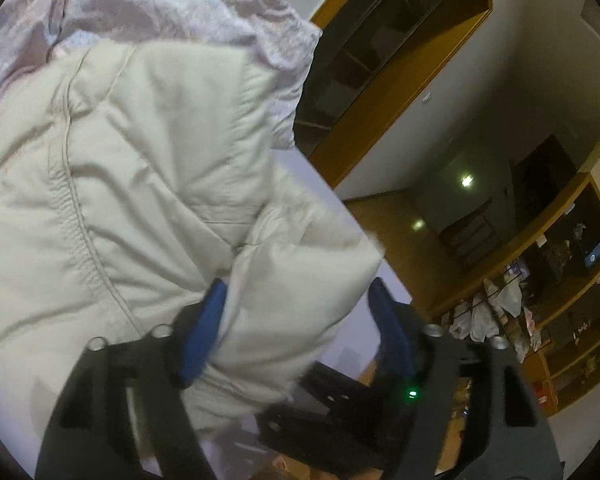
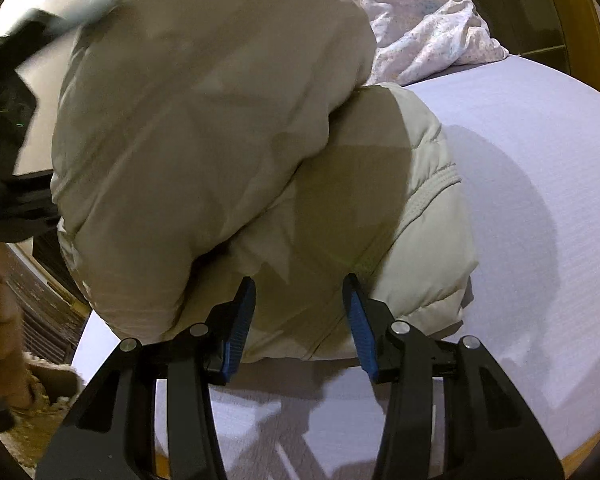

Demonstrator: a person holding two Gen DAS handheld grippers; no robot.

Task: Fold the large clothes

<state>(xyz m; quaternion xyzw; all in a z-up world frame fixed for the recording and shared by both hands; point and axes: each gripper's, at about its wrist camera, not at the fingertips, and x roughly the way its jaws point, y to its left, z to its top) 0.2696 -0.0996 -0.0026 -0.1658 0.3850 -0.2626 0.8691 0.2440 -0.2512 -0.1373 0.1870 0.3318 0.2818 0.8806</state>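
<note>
Table [image 2: 520, 200]: pale lavender-grey top, wooden edge showing at 5 o'clock in the right wrist view; it carries both textiles.
Puffer jacket [image 2: 220, 128]: cream, quilted, bulky; lies on the table, filling the centre and 10 o'clock of the right wrist view. One thick portion is doubled over the lower layer, which spreads toward 4 o'clock with a stitched seam visible. In the left wrist view the jacket [image 1: 140, 168] fills 9 o'clock through the centre.
Pink cloth [image 1: 160, 4]: crumpled, shiny, patterned; sits at 12 o'clock beyond the jacket, touching it. Right wrist view has it at 1 o'clock.
Shelving [image 1: 400, 52]: wooden-framed, dark compartments, at 1 o'clock; a second cluttered unit at 4 o'clock.
Left gripper [image 1: 296, 296]: blue-padded fingers spread wide, a puffy fold of jacket bulging between them; one pad presses into the fabric, the other sits at the fold's edge. Released, not clamped.
Right gripper [image 2: 300, 292]: fingers parted, tips touching the jacket's near edge at 6 o'clock; released, nothing pinched.
Bare hand [image 2: 0, 312]: at 8 o'clock, edge of the right wrist view, blurred.
</note>
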